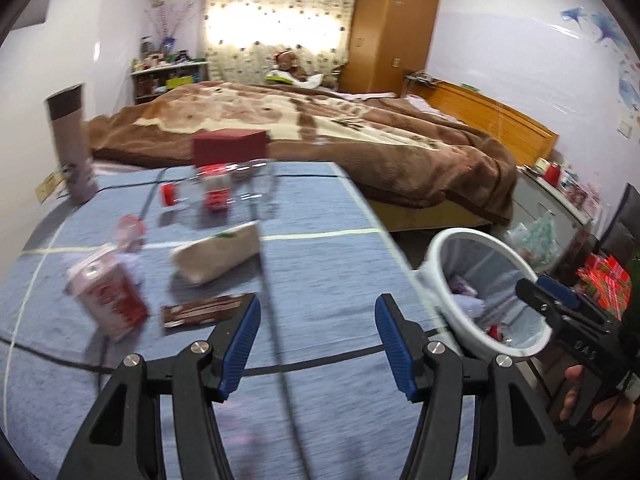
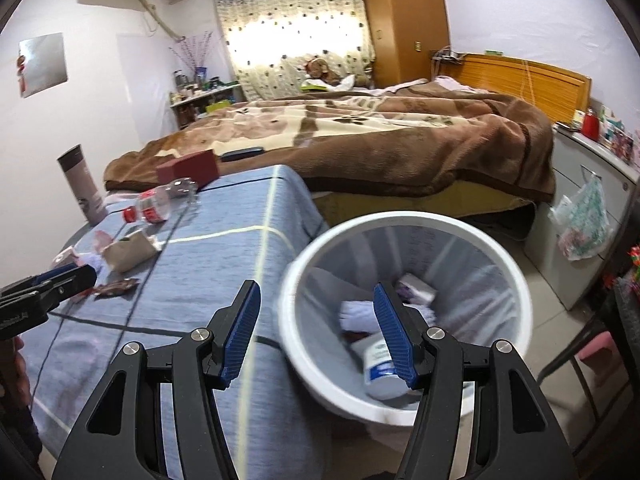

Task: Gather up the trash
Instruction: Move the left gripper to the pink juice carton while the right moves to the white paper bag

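A: While the left wrist view is blurred, the left gripper (image 1: 318,344) reads as released, nothing between its blue pads. It hangs over the blue-clothed surface (image 1: 328,264). Trash left there: a red-and-white carton (image 1: 110,300) tipped at the left, a brown wrapper (image 1: 204,314) just beside the left finger, a crumpled paper bag (image 1: 218,256) beyond, a clear bottle (image 1: 218,190) on its side further back. The white bin (image 1: 486,296) sits off the surface's right edge.

B: Nearest pick?

A: My call is the wrapper. It lies flat, so come in low and pinch one edge.

B: Right wrist view?

A: The right gripper (image 2: 316,334) is also released and empty, poised across the bin's (image 2: 404,224) near rim. Discarded items already lie inside. The left gripper (image 2: 52,286) shows at the left edge, near the wrapper (image 2: 116,288).

B: Risk?

A: Probably nudging the carton off the edge; approach from the bin side.
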### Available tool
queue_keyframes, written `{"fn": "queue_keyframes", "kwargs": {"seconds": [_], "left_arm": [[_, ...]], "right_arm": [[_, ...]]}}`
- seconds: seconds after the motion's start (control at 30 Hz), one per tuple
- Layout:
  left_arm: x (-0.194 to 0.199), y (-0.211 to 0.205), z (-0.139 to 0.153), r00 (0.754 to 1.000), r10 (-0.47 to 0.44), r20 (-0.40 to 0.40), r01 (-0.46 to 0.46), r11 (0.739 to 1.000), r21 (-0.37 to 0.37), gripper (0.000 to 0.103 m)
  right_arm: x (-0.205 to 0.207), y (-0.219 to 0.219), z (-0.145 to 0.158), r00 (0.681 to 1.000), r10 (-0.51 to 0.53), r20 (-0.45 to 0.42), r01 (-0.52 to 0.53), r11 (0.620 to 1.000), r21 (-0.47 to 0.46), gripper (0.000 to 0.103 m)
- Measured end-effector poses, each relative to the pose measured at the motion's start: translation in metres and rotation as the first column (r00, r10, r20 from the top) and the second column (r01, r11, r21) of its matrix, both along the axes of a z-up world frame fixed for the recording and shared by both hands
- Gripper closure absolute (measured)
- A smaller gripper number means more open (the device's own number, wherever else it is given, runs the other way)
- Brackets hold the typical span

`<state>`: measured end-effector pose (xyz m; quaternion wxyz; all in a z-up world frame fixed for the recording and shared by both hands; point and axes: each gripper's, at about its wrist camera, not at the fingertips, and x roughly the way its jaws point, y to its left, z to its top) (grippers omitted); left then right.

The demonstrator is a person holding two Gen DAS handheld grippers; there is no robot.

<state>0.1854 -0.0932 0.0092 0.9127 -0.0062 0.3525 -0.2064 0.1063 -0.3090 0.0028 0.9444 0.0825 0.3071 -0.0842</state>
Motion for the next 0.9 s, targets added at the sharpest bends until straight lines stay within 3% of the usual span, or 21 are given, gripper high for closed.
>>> {"fn": "queue_keyframes", "kwargs": {"seconds": [0.27,0.57,0.9], "left_arm": [[0.003,0.064,-0.008,0.991,0.135,-0.007,-0.135,0.991,0.003,0.041],[0.012,0.115,-0.016,0.974,0.226,-0.015,-0.226,0.974,0.007,0.04],[0.033,0.134,-0.022,0.979,0.203,-0.021,-0.203,0.979,0.022,0.036]], "right_arm": [[0.013,0.032,-0.004,0.997,0.074,-0.01,-0.074,0.997,0.023,0.043],[0.03,0.073,-0.008,0.986,0.163,-0.041,-0.162,0.987,0.017,0.043],[0.057,0.115,-0.008,0.968,0.232,-0.092,-0.231,0.973,0.018,0.043]]}}
